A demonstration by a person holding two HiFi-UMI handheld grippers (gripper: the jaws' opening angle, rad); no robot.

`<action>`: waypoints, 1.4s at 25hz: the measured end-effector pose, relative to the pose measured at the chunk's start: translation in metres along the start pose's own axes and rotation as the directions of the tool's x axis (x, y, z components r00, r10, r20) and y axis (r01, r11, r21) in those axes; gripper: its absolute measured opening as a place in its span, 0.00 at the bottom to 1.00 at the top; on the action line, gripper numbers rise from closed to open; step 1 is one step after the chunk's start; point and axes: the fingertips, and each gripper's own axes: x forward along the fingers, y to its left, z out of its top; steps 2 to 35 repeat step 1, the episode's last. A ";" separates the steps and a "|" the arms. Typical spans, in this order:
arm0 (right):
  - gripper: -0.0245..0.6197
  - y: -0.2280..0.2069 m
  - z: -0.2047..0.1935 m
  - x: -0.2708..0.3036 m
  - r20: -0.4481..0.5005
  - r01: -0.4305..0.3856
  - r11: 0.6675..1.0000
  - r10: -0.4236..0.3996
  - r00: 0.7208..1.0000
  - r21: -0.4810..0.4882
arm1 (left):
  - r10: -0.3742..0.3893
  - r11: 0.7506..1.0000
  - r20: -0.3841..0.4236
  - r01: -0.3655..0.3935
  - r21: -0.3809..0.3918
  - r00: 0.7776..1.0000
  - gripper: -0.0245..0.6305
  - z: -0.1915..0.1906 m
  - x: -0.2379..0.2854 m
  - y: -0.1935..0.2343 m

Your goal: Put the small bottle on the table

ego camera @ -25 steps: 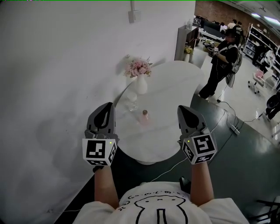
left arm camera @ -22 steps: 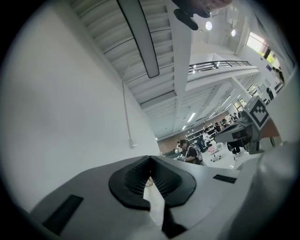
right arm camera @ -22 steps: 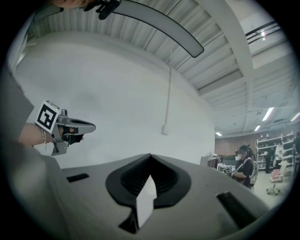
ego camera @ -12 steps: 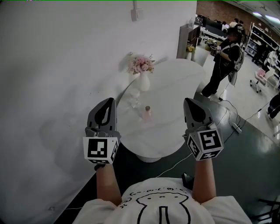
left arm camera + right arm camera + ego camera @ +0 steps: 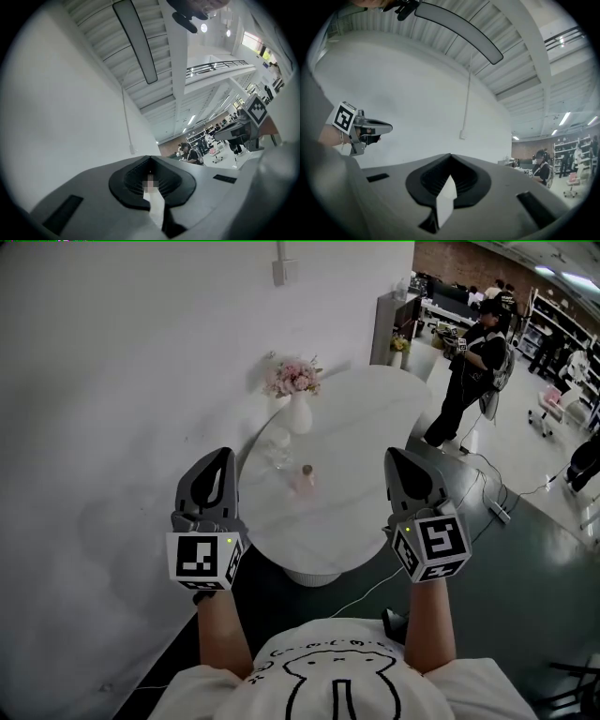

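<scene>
In the foreground, raised side by side and well apart: left gripper [image 5: 223, 461] and right gripper [image 5: 398, 461], each with jaws pressed together on nothing. Beyond and between them, upright on the round white table [image 5: 375, 427], touched by neither: the pink bottle [image 5: 305, 480]. Just behind it, a clear glass [image 5: 277, 454]; farther back, by the wall, a white vase [image 5: 300, 416] of pink flowers. In the distance, a standing person [image 5: 469, 371] in black.

A white vase [image 5: 300, 415] of pink flowers [image 5: 292, 378] stands at upper centre, close to the white wall [image 5: 122, 381], with a clear glass [image 5: 277, 454] just below it. At upper right a person [image 5: 469, 371] in dark clothes stands on the grey floor [image 5: 525, 596]. A white cable [image 5: 367, 589] trails across the floor at lower centre.
</scene>
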 end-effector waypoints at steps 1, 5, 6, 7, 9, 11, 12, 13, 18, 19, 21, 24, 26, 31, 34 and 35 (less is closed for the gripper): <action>0.03 -0.001 0.001 -0.001 0.001 0.001 1.000 -0.001 1.000 -0.002 | 0.000 1.000 0.002 0.000 0.000 1.000 0.04 0.000 0.000 -0.001; 0.03 -0.001 0.001 -0.001 0.001 0.001 1.000 -0.001 1.000 -0.002 | 0.000 1.000 0.002 0.000 0.000 1.000 0.04 0.000 0.000 -0.001; 0.03 -0.001 0.001 -0.001 0.001 0.001 1.000 -0.001 1.000 -0.002 | 0.000 1.000 0.002 0.000 0.000 1.000 0.04 0.000 0.000 -0.001; 0.03 -0.001 0.001 -0.001 0.001 0.001 1.000 -0.001 1.000 -0.002 | 0.000 1.000 0.002 0.000 0.000 1.000 0.04 0.000 0.000 -0.001; 0.03 -0.001 0.001 -0.001 0.001 0.001 1.000 -0.001 1.000 -0.002 | 0.000 1.000 0.002 0.000 0.000 1.000 0.04 0.000 0.000 -0.001; 0.03 -0.001 0.001 -0.001 0.001 0.001 1.000 -0.001 1.000 -0.002 | 0.000 1.000 0.002 0.000 0.000 1.000 0.04 0.000 0.000 -0.001; 0.03 -0.001 0.001 -0.001 0.001 0.001 1.000 -0.001 1.000 -0.002 | 0.000 1.000 0.002 0.000 0.000 1.000 0.04 0.000 0.000 -0.001; 0.03 -0.001 0.001 -0.001 0.001 0.001 1.000 -0.001 1.000 -0.002 | 0.000 1.000 0.002 0.000 0.000 1.000 0.04 0.000 0.000 -0.001; 0.03 -0.001 0.001 -0.001 0.001 0.001 1.000 -0.001 1.000 -0.002 | 0.000 1.000 0.002 0.000 0.000 1.000 0.04 0.000 0.000 -0.001; 0.03 -0.001 0.001 -0.001 0.001 0.001 1.000 -0.001 1.000 -0.002 | 0.000 1.000 0.002 0.000 0.000 1.000 0.04 0.000 0.000 -0.001; 0.03 -0.001 0.001 -0.001 0.001 0.001 1.000 -0.001 1.000 -0.002 | 0.000 1.000 0.002 0.000 0.000 1.000 0.04 0.000 0.000 -0.001; 0.03 -0.001 0.001 -0.001 0.001 0.001 1.000 -0.001 1.000 -0.002 | 0.000 1.000 0.002 0.000 0.000 1.000 0.04 0.000 0.000 -0.001; 0.03 -0.001 0.001 -0.001 0.001 0.001 1.000 -0.001 1.000 -0.002 | 0.000 1.000 0.002 0.000 0.000 1.000 0.04 0.000 0.000 -0.001; 0.03 -0.001 0.001 -0.001 0.001 0.001 1.000 -0.001 1.000 -0.002 | 0.000 1.000 0.002 0.000 0.000 1.000 0.04 0.000 0.000 -0.001; 0.03 -0.001 0.001 -0.001 0.001 0.001 1.000 -0.001 1.000 -0.002 | 0.000 1.000 0.002 0.000 0.000 1.000 0.04 0.000 0.000 -0.001; 0.03 -0.001 0.001 -0.001 0.001 0.001 1.000 -0.001 1.000 -0.002 | 0.000 1.000 0.002 0.000 0.000 1.000 0.04 0.000 0.000 -0.001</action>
